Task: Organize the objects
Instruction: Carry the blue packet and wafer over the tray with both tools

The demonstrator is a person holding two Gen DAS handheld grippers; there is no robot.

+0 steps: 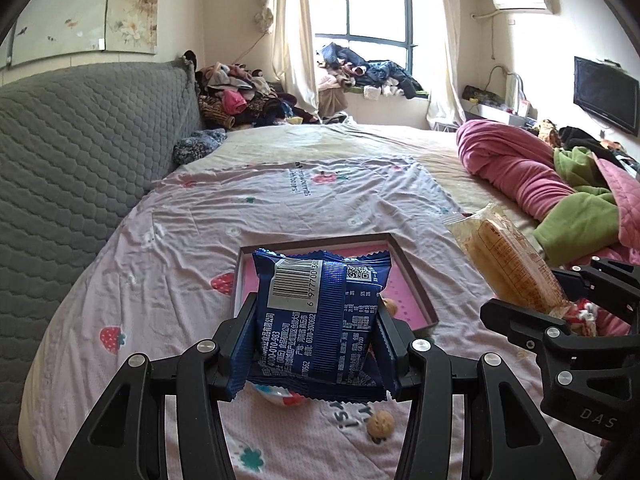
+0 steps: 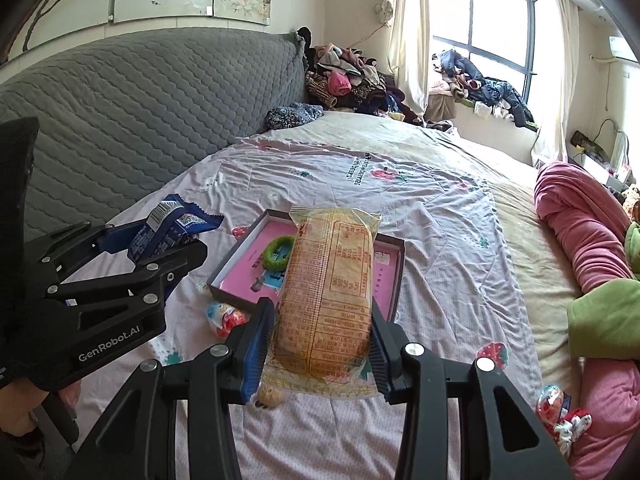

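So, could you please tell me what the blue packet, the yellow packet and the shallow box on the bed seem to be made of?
Blue packet: glossy plastic film, judging by its sheen, crimped seam and zigzag-cut ends.
Yellow packet: thin translucent printed plastic film; the pale contents show through.
Shallow box: probably stiff cardboard, with dark thin straight walls and a printed pink lining; the finish looks matte, though that is uncertain.

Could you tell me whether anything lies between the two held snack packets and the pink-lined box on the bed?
Nothing visible does. The blue packet in the left gripper and the yellow packet in the right gripper hang above the box. Only a green ring lies inside, leaving room.
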